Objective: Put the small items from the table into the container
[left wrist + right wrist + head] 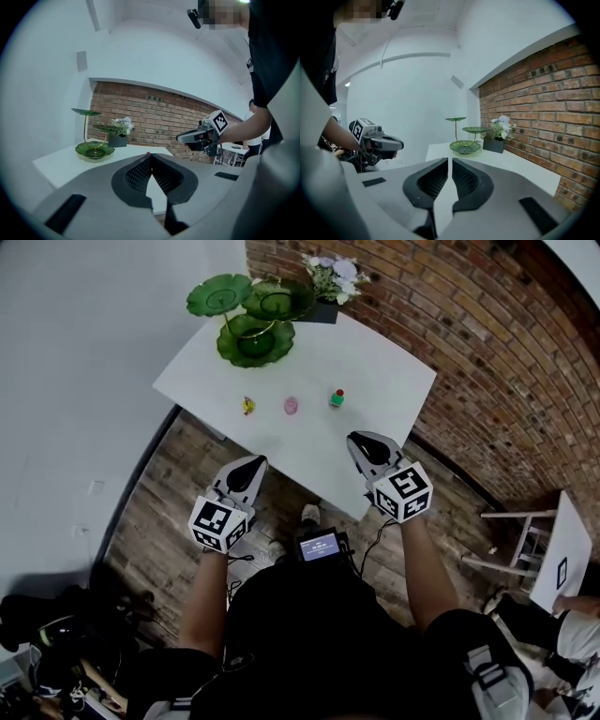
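Dish stand (pixel 255 338), green, tiered, on table (pixel 375 371)

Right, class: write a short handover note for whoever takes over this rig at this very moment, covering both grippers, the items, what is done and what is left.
Left hand-held gripper: shut, empty, by the table's near edge.
Right hand-held gripper: shut, empty, by the same edge.
Items: yellow item, pink item and green item lie in a row on the white table.
Container: green tiered dish at the far end, beside the flower pot; nothing shows in it.
Done: nothing yet.
Left: all three items.
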